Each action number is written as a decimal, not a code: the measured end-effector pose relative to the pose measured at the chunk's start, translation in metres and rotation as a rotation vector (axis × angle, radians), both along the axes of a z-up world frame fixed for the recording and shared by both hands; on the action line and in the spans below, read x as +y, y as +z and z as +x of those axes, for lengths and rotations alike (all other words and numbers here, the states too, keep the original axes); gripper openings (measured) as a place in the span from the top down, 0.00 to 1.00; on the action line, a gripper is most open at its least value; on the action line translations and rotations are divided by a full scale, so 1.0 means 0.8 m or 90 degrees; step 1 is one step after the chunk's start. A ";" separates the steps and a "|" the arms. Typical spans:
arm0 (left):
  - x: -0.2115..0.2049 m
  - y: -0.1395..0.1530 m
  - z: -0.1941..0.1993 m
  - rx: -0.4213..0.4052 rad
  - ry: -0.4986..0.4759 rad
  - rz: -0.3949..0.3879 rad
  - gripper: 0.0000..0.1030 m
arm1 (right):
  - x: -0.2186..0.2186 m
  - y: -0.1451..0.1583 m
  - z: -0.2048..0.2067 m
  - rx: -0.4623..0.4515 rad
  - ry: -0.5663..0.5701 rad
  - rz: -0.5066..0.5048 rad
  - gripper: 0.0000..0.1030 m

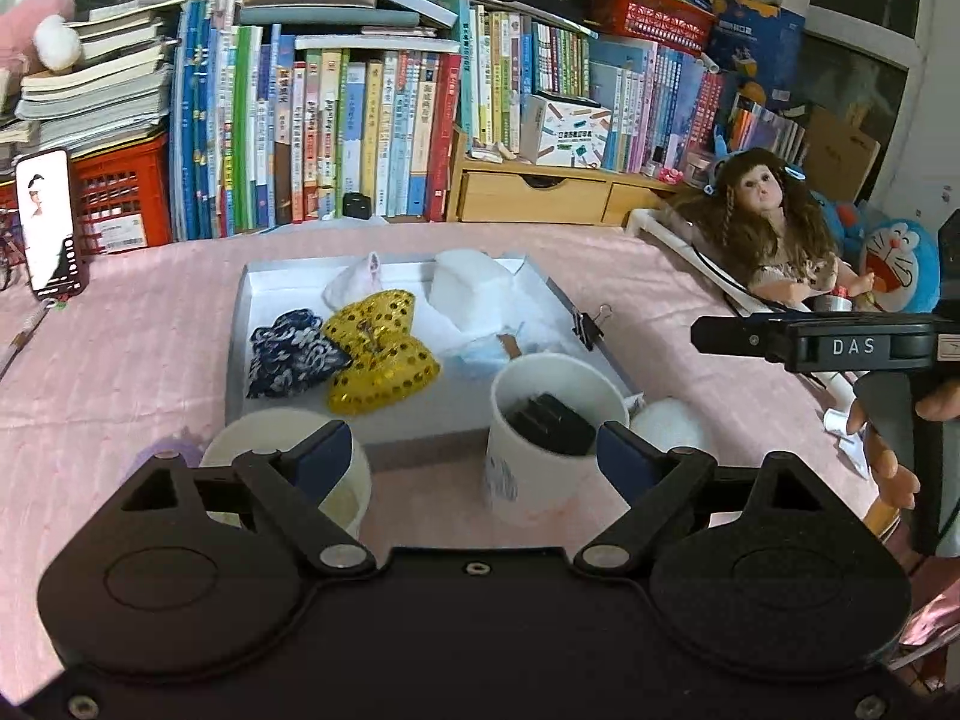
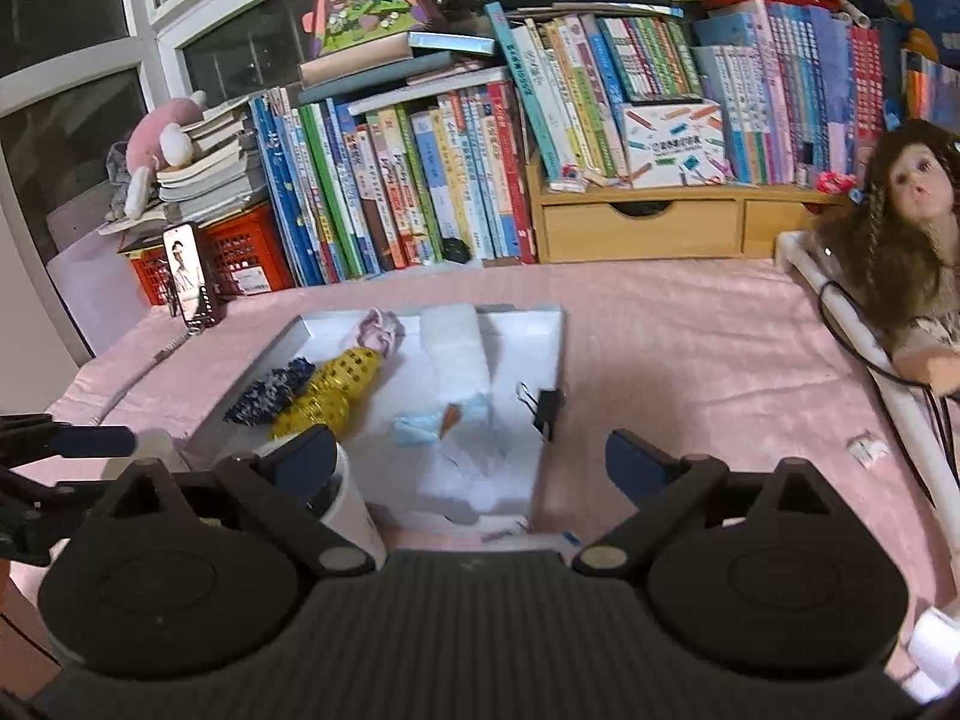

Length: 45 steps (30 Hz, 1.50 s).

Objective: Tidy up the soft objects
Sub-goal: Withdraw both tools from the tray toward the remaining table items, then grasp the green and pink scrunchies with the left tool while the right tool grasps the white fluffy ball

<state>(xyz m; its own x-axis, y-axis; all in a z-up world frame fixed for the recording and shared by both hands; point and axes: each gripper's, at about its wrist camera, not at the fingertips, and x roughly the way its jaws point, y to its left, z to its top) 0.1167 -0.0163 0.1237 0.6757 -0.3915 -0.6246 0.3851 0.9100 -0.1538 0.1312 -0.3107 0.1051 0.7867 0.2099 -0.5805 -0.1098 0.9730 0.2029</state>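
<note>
While my left gripper [image 1: 474, 450] and right gripper [image 2: 471, 459] both hang wide and empty, the white cup [image 1: 552, 420] stands nearest; beyond the cup lies the tray [image 1: 237, 348] holding the gold pouch [image 1: 378, 354]. I judge the next pick needs 1 lowered approach.

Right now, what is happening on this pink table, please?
A person holds two grippers over the pink table; both are open and hold nothing. The left gripper hovers near a white cup with something dark inside. The right gripper points at the shallow white box. In the box lie a gold sequin heart, a dark blue pouch and white cloth.
</note>
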 end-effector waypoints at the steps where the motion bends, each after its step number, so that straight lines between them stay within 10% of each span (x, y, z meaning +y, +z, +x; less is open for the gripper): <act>1: 0.003 -0.002 -0.008 -0.005 0.002 0.000 0.14 | -0.002 -0.003 -0.004 -0.004 -0.005 0.000 0.03; 18: 0.053 -0.090 -0.153 -0.167 0.227 0.037 0.12 | 0.010 -0.098 -0.055 -0.045 -0.040 -0.088 0.00; 32: 0.086 -0.137 -0.144 -0.155 0.402 0.054 0.06 | 0.026 -0.116 -0.037 -0.013 -0.030 -0.132 0.00; 45: 0.085 -0.164 -0.115 -0.095 0.386 0.053 0.05 | 0.038 -0.126 -0.017 0.015 -0.019 -0.160 0.00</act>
